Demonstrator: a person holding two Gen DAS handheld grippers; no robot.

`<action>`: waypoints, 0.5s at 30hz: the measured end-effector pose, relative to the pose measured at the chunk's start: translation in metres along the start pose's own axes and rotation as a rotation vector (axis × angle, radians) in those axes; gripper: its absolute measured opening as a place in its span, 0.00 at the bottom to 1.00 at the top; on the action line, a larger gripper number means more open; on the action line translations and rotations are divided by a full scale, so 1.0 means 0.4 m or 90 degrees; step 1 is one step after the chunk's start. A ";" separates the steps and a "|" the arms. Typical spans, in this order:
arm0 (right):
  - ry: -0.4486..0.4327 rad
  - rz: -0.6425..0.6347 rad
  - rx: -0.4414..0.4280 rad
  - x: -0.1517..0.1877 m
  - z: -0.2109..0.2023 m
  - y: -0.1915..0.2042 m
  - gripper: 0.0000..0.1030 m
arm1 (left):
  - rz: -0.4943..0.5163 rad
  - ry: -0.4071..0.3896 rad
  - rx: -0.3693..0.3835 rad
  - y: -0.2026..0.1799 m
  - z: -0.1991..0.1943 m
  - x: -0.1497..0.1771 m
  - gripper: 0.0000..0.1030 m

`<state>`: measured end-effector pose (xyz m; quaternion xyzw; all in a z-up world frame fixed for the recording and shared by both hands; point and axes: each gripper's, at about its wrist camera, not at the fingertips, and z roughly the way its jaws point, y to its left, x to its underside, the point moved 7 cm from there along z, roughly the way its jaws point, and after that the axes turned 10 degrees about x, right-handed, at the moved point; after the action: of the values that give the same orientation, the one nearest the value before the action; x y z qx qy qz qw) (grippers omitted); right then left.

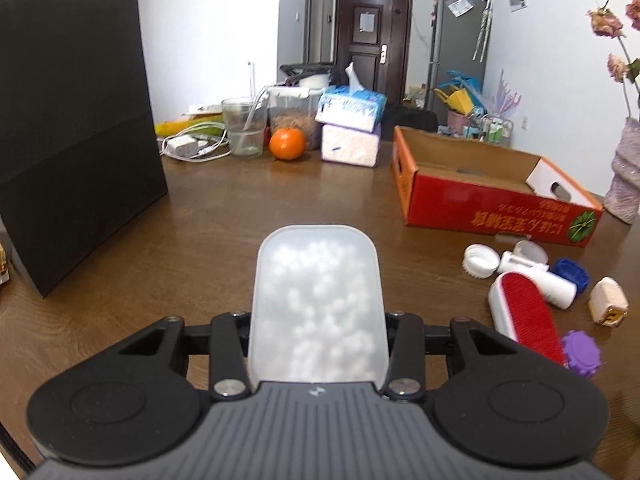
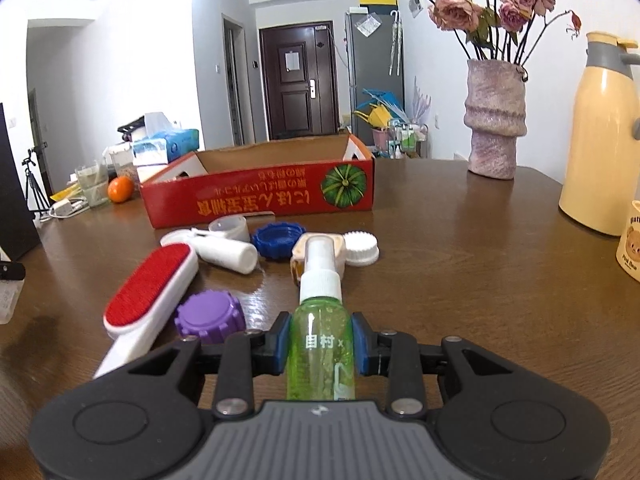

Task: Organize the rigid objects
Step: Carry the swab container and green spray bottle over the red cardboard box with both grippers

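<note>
The left gripper [image 1: 318, 336] is clamped on a frosted plastic container [image 1: 318, 300] full of small white beads, holding it out lengthwise above the brown wooden table [image 1: 224, 220]. The right gripper [image 2: 321, 344] pinches a green spray bottle [image 2: 320, 332] between its blue pads [image 2: 280, 340], with the white nozzle pointing away toward the far side of the table.

Just beyond the bottle lies a small heap of loose things. A red lint brush [image 2: 150, 286] with a white body lies to the left, angled toward the near edge, and a purple ribbed cap [image 2: 210, 316] sits just beside its handle. Farther off are a white tube-shaped bottle [image 2: 224, 250] lying on its side, a blue cap [image 2: 278, 240], a cream-coloured small object [image 2: 320, 254] partly hidden behind the spray nozzle, and a white cap [image 2: 360, 248] touching it on the right.

Behind the heap stands the open red cardboard box [image 2: 260, 196], printed with a green pumpkin. Far left of it are an orange [image 1: 287, 143], a glass cup [image 1: 244, 128], stacked tissue packs [image 1: 351, 128] and a white charger with cable [image 1: 184, 146]. A tall black paper bag [image 1: 76, 128] stands at the left. To the right, a pinkish vase [image 2: 495, 120] of dried roses and a yellow thermos jug [image 2: 604, 140] stand well apart from the heap.
</note>
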<state>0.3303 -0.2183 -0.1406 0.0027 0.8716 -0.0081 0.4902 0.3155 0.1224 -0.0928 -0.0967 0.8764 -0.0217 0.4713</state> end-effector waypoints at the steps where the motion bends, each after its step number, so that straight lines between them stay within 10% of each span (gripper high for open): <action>1: -0.002 0.002 -0.002 -0.005 -0.002 0.002 0.29 | 0.002 -0.002 0.003 -0.007 -0.003 -0.006 0.41; 15: -0.049 0.012 -0.024 -0.095 -0.027 0.040 0.29 | 0.024 -0.038 0.061 -0.100 -0.035 -0.099 0.41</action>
<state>0.3409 -0.2021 -0.1027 0.0010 0.8521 0.0127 0.5232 0.3311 0.0898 -0.0471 -0.0578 0.8614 -0.0520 0.5020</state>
